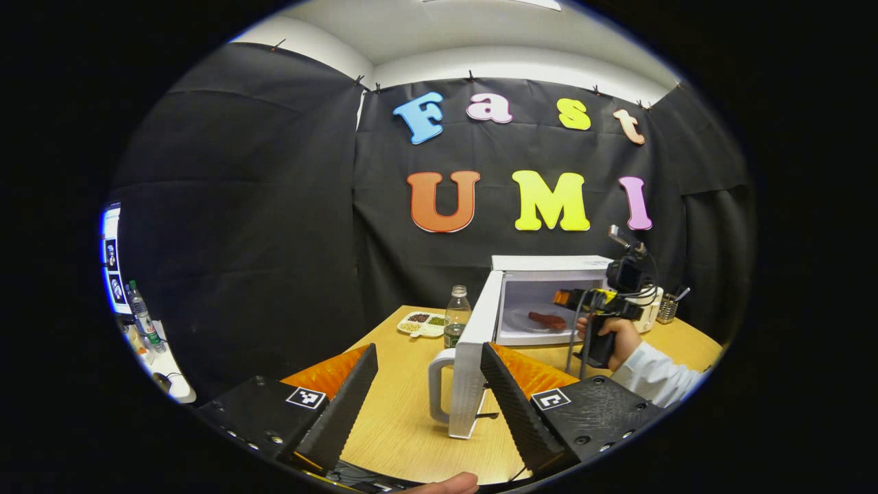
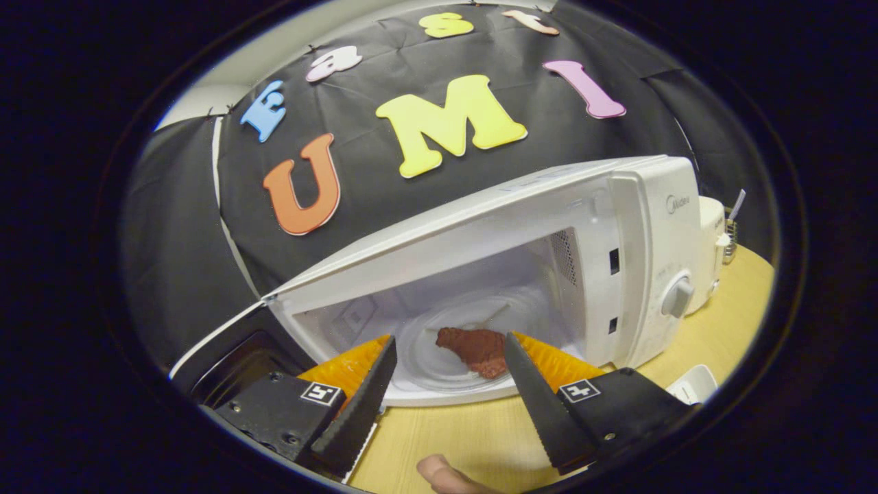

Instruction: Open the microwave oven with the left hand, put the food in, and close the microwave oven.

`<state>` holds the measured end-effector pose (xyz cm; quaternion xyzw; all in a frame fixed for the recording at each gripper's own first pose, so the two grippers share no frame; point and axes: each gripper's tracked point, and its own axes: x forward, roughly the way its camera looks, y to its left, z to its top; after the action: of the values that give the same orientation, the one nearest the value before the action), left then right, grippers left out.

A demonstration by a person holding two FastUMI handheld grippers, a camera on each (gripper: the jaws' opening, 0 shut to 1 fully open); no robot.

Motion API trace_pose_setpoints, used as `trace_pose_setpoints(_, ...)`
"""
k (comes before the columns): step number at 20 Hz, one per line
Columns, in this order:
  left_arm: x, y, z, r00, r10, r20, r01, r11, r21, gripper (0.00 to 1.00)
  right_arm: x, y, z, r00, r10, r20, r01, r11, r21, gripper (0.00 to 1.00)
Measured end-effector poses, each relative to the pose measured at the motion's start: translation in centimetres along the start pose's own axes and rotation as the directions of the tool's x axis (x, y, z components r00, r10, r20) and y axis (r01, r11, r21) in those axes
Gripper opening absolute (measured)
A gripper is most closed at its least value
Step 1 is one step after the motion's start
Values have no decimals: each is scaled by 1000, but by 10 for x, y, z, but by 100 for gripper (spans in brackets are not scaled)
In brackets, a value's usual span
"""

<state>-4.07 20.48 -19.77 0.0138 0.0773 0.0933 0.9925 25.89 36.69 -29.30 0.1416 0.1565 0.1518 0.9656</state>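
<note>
The table [image 1: 405,418] is made of light wood. A white microwave [image 1: 549,302] stands on it with its door [image 1: 470,370] wide open. Beside the door stands a clear bottle [image 1: 457,315]. Just behind the bottle lies a white tray [image 1: 422,324] with little heaps of food in it.

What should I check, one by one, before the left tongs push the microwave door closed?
1. Food lies on the plate inside the microwave: ok.
2. Right tongs open, holding nothing: ok.
3. Right tongs drawn clear of the opening: cannot tell; they are close in front of it.
4. Door stands wide open, handle free: ok.
5. Left tongs open, door edge between them but not gripped: ok.
6. Bottle stands on the table beyond the door: ok.
</note>
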Motion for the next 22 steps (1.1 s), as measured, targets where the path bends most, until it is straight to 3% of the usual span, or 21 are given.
trace_pose_setpoints(2,2,6,-11,1000,11,-18,-11,1000,0,93,-28,-1,9,999,18,32,-17,999,-29,100)
trace_pose_setpoints(3,2,8,-16,1000,11,-26,-11,1000,-4,93,-43,-1,12,999,27,47,-25,999,-45,89)
trace_pose_setpoints(4,3,10,-20,1000,6,-30,-7,1000,-10,93,-59,-2,18,997,36,65,-32,998,-55,100)
trace_pose_setpoints(5,4,11,-24,999,-2,-36,2,1000,-20,93,-76,-3,24,995,46,87,-40,997,-64,89)
trace_pose_setpoints(6,6,12,-29,999,-10,-42,8,999,-31,93,-93,-5,30,993,54,109,-46,996,-75,100)
trace_pose_setpoints(7,8,14,-34,999,-13,-49,12,999,-39,93,-110,-7,35,990,58,128,-46,995,-88,89)
trace_pose_setpoints(8,11,17,-38,998,-16,-54,13,999,-45,93,-126,-10,39,988,53,144,-39,994,-102,89)
trace_pose_setpoints(9,13,18,-41,998,-19,-55,16,999,-46,93,-143,-15,44,985,51,167,-32,993,-114,100)
trace_pose_setpoints(10,16,17,-43,998,-29,-51,27,999,-42,93,-161,-17,51,981,53,188,-30,992,-124,89)
trace_pose_setpoints(11,19,15,-46,998,-45,-51,44,998,-36,93,-177,-18,54,977,61,204,-33,990,-135,100)
trace_pose_setpoints(13,23,7,-54,994,-95,-62,92,995,-42,93,-209,-26,61,972,54,228,-17,987,-159,100)
trace_pose_setpoints(18,27,20,-62,996,-83,-37,81,996,-45,93,-290,-45,66,961,48,272,11,978,-210,100)
trace_pose_setpoints(19,27,21,-62,996,-81,-27,80,996,-47,91,-303,-46,68,958,51,284,11,977,-214,100)
trace_pose_setpoints(20,29,23,-63,997,-73,-22,72,997,-41,67,-315,-51,68,956,46,289,19,975,-220,100)
trace_pose_setpoints(21,31,23,-68,997,-73,-34,72,997,-36,55,-325,-57,67,955,39,294,29,974,-223,100)
trace_pose_setpoints(22,34,26,-69,998,-57,-26,56,998,-19,53,-335,-61,68,954,34,299,36,974,-226,100)
